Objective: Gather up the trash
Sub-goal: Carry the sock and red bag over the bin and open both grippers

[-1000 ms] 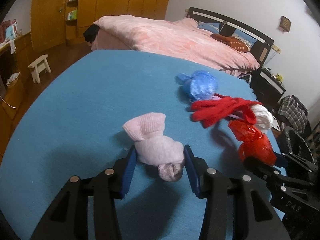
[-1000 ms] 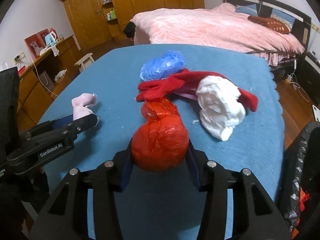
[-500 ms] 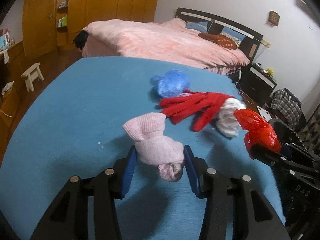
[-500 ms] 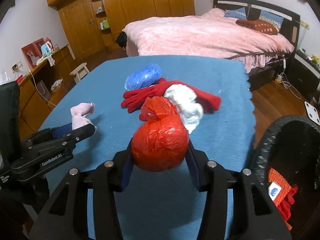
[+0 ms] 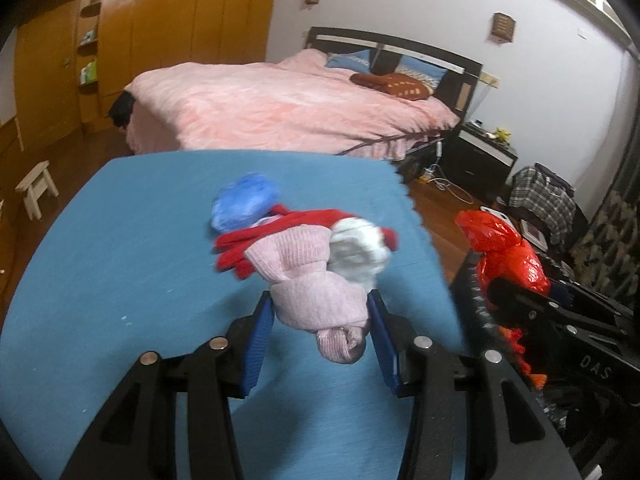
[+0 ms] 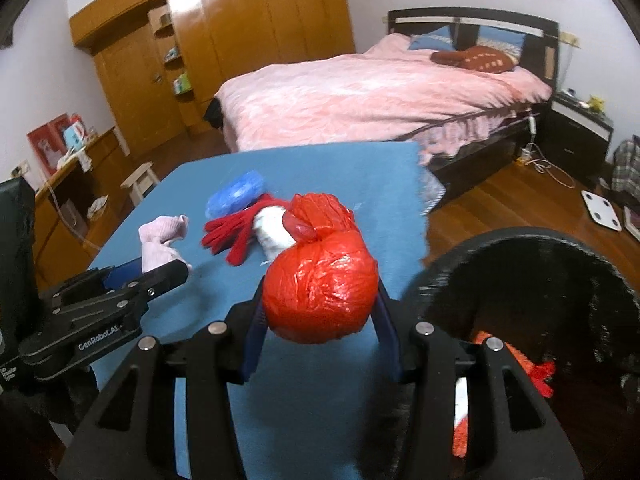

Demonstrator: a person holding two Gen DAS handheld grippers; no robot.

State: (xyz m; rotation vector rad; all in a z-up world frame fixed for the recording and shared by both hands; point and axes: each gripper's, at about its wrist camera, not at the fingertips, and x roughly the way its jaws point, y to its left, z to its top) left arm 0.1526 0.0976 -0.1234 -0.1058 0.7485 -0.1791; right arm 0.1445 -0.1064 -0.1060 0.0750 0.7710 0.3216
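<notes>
My left gripper [image 5: 320, 320] is shut on a knotted pink sock [image 5: 316, 292] and holds it above the blue table [image 5: 132, 248]. My right gripper [image 6: 320, 308] is shut on a tied red plastic bag [image 6: 320, 292], held above the table's right edge beside a black bin [image 6: 560, 264]. The red bag also shows in the left wrist view [image 5: 504, 256]. A blue plastic bag [image 5: 246, 202], a red glove [image 5: 256, 240] and a white wad [image 5: 356, 252] lie together on the table.
The bin holds red and white scraps [image 6: 520, 364]. A pink bed [image 6: 380, 92] stands behind the table, a white stool [image 5: 36, 188] to the left, a scale [image 6: 600, 210] and bags [image 5: 540, 200] on the wooden floor at right.
Both grippers have lifted and moved right with their loads. The red bag now hangs at the table's right edge next to the bin, which fills more of the right wrist view.
</notes>
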